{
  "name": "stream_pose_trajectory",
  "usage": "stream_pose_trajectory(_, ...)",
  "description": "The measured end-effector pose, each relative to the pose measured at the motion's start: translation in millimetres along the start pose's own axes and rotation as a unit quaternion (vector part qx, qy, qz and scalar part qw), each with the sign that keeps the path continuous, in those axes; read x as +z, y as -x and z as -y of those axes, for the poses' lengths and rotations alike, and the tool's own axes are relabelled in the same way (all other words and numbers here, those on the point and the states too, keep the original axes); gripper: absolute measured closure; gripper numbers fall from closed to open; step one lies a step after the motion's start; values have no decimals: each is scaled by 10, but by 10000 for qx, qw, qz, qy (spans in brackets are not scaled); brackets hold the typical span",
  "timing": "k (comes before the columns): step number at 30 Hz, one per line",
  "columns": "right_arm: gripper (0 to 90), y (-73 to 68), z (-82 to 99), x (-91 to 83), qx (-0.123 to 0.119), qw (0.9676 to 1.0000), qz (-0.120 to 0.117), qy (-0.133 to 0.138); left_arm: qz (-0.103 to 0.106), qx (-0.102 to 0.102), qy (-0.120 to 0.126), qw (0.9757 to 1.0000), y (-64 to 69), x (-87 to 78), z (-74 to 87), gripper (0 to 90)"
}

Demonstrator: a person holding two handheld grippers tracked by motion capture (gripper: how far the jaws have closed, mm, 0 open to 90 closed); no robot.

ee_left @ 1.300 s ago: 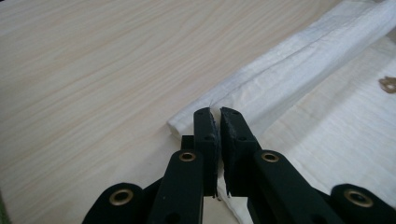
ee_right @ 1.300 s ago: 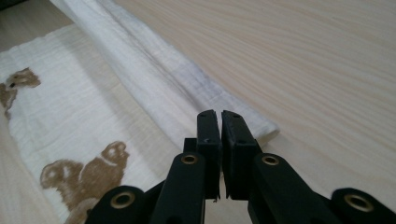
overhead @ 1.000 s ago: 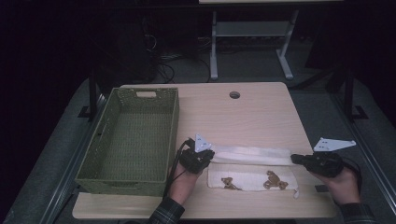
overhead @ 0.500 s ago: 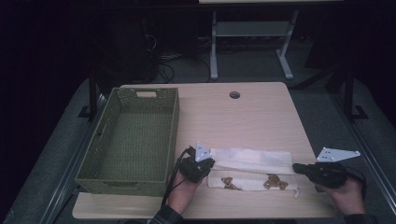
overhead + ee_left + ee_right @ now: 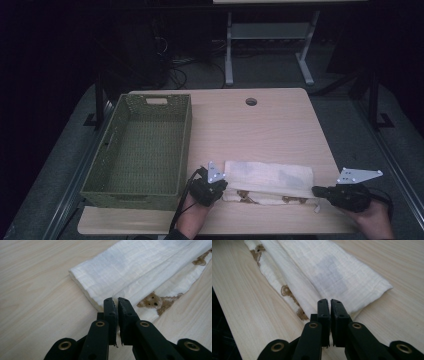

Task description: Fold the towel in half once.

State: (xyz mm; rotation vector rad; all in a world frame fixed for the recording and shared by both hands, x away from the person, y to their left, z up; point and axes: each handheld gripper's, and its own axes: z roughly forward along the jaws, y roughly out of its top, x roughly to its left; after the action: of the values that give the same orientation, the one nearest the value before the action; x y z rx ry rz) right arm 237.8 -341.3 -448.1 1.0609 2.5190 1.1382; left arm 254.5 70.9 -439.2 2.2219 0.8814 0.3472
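Folded white crinkled cloth (image 5: pixel 270 181), brown bear print; left hand-held gripper (image 5: pixel 220 191) and right hand-held gripper (image 5: pixel 317 190) clamped on ends.

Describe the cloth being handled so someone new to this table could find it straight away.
On the pale wooden table, look along the near edge, to the right of the green woven basket. There lies a long, folded white muslin cloth, stretched between the left gripper and the right gripper. It is the one soft thing there, with brown bear prints on its lower layer.
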Motion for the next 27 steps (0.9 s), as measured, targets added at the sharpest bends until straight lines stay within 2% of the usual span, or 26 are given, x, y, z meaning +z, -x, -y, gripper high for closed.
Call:
stream_pose_trajectory(3, 853, 14, 13, 10, 29, 10000, -7, -36, 82, -71, -19, 9999, 5, 15, 9, 840)
stream_pose_trajectory(5, 784, 38, 15, 19, 86, 9999, -68, -83, 93, -72, 38, 9999, -2, 1, -4, 798)
stream_pose_trajectory(6, 745, 37, 12, 10, 143, 9999, -58, -53, 93, -72, 38, 9999, -2, 1, -4, 766)
stream_pose_trajectory(7, 723, 49, 6, -3, 168, 9999, -42, 8, 136, -143, 149, 9997, -2, -33, -28, 736)
stream_pose_trajectory(8, 723, 49, 6, -3, 168, 9999, -42, 8, 136, -143, 149, 9997, -2, -33, -28, 714)
stream_pose_trajectory(10, 699, 65, -21, -44, 218, 9994, -56, 249, 133, -140, 296, 9994, -21, -74, -75, 702)
stream_pose_trajectory(13, 736, 68, -39, -40, 232, 9994, -23, 239, 150, -120, 298, 9994, -50, -50, -101, 709)
stream_pose_trajectory(14, 795, 93, -60, 2, 191, 9997, 41, 136, 165, -146, 284, 9994, -60, -15, -116, 722)
stream_pose_trajectory(15, 823, 100, -69, 22, 192, 9997, 86, 98, 182, -100, 207, 9996, -62, 57, -135, 730)
stream_pose_trajectory(16, 823, 100, -69, 22, 192, 9997, 86, 98, 182, -100, 207, 9996, -62, 57, -135, 737)
stream_pose_trajectory(17, 865, 124, -84, 85, 157, 9998, 116, -54, 238, -101, 121, 9996, -65, 141, -147, 747)
stream_pose_trajectory(19, 873, 123, -90, 130, 188, 9996, 58, -224, 315, -111, 6, 9994, -76, 204, -143, 757)
stream_pose_trajectory(21, 873, 94, -80, 159, 98, 9994, 19, -338, 372, -70, -53, 9993, -62, 223, -125, 757)
stream_pose_trajectory(23, 873, 81, -66, 159, 65, 9994, -27, -353, 419, -74, -83, 9991, -44, 221, -106, 757)
stream_pose_trajectory(24, 871, 47, -32, 139, 144, 9990, -123, -413, 492, -66, -122, 9987, -26, 216, -77, 756)
stream_pose_trajectory(27, 870, 26, 28, 84, 113, 9989, -260, -371, 601, -74, -151, 9981, 7, 183, -15, 755)
